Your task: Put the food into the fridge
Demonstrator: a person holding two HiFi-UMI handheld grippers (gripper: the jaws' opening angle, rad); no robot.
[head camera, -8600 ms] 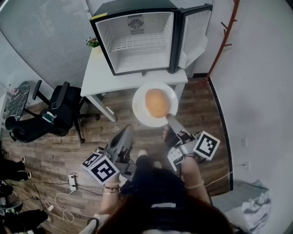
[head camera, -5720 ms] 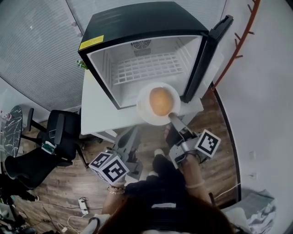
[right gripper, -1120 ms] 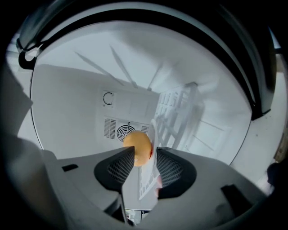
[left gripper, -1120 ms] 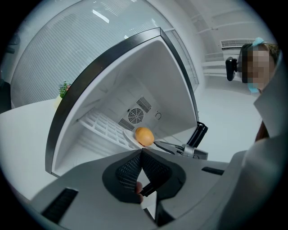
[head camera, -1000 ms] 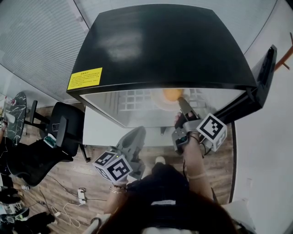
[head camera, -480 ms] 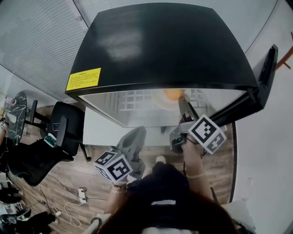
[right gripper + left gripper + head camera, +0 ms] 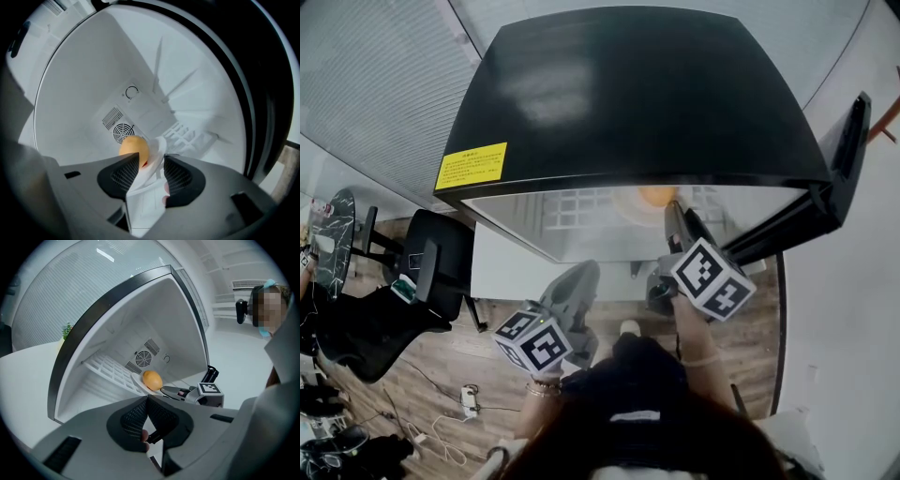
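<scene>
A golden bun [image 7: 133,146] lies on a white plate [image 7: 157,147] that rests on the wire shelf [image 7: 187,133] inside the open black mini fridge [image 7: 628,94]. My right gripper [image 7: 147,164] reaches into the fridge. Its jaws stand apart on either side of the plate's near rim, and the pads do not press on it. In the head view the bun [image 7: 656,195] shows just under the fridge's top edge, with the right gripper [image 7: 675,211] beside it. My left gripper [image 7: 146,399] hangs outside in front of the fridge, shut and empty, and from there the bun [image 7: 152,379] is in sight.
The fridge door [image 7: 848,159] stands open at the right. The fridge sits on a white table [image 7: 502,267]. A black office chair [image 7: 422,272] and cables are on the wooden floor at left. A small plant [image 7: 68,329] stands behind the fridge.
The plate with the bun was carried up into the fridge and set on the shelf. Over the last second the right gripper rolled and its jaws spread off the rim.
</scene>
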